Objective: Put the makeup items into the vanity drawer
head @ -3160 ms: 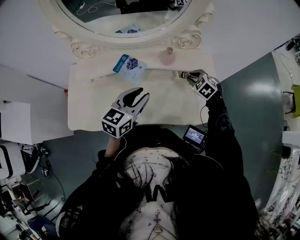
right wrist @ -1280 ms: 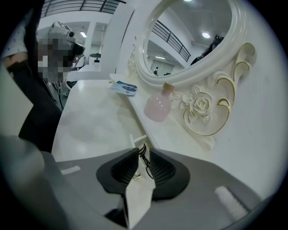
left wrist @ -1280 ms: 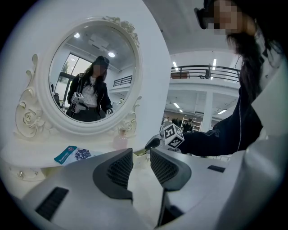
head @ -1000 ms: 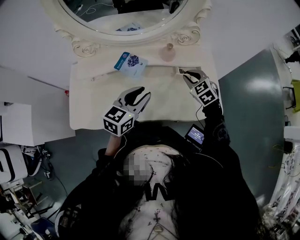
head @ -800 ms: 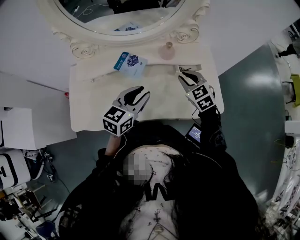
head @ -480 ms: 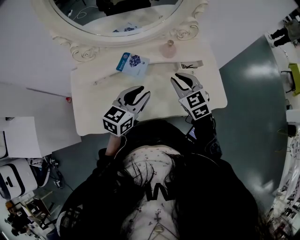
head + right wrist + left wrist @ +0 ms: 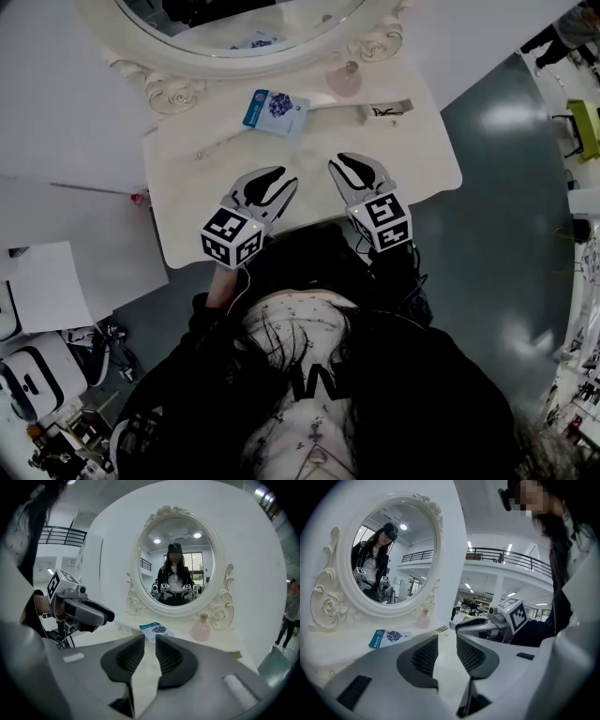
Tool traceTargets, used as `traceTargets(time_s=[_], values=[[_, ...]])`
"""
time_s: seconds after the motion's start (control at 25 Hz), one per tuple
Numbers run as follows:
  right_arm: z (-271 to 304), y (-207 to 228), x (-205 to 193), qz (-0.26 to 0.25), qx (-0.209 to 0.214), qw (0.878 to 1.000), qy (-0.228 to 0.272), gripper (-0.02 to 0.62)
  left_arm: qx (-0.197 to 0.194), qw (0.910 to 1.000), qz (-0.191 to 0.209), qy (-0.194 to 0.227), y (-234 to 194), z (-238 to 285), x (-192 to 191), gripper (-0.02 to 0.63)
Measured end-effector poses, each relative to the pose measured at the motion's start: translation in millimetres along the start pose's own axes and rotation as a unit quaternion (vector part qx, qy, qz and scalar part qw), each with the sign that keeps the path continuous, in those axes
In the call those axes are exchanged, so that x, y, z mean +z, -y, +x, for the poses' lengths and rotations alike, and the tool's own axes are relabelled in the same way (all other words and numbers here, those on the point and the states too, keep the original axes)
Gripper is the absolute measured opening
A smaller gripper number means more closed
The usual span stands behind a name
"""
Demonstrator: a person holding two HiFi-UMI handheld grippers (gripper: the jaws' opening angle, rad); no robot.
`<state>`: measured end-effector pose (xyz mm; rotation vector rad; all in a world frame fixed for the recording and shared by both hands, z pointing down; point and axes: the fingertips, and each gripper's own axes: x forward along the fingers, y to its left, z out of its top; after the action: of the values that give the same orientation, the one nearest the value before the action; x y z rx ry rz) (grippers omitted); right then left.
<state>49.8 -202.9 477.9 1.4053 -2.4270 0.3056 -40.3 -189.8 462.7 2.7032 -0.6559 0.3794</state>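
Both empty: left gripper (image 7: 281, 177), right gripper (image 7: 345, 162), jaws slightly apart.

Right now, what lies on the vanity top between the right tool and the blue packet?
Nothing but bare vanity top separates the right tool from the blue packet; the right gripper view and the head view both show this.

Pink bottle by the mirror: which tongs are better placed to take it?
Probably right: open and empty, the right tongs lie straight before the pink bottle; the left tongs are farther.
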Motion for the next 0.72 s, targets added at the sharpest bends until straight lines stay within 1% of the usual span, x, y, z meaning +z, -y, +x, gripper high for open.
traceTargets(time_s=[0.24, 0.44, 0.52, 0.64, 0.72], values=[[-18, -34, -11, 0.029, -0.038, 0.999, -0.005, 0.081, -0.048, 0.9988, 0.003, -0.007, 11, -18, -13, 0.123], [-37, -54, -23, 0.054, -0.068, 0.996, -0.011, 0.080, -0.079, 0.9968, -0.002, -0.013, 19, -23, -28, 0.123], [-47, -61, -28, 0.062, -0.081, 0.995, -0.013, 0.046, -0.090, 0.9958, -0.002, -0.017, 26, -25, -33, 0.123], [-58, -67, -32, 0.064, -0.093, 0.994, -0.017, 0.043, -0.104, 0.9945, -0.001, -0.016, 36, -27, -34, 0.123], [-62, -71, -31, 0.057, -0.093, 0.994, -0.015, 0.043, -0.106, 0.9942, 0.000, -0.014, 42, -28, -34, 0.123]])
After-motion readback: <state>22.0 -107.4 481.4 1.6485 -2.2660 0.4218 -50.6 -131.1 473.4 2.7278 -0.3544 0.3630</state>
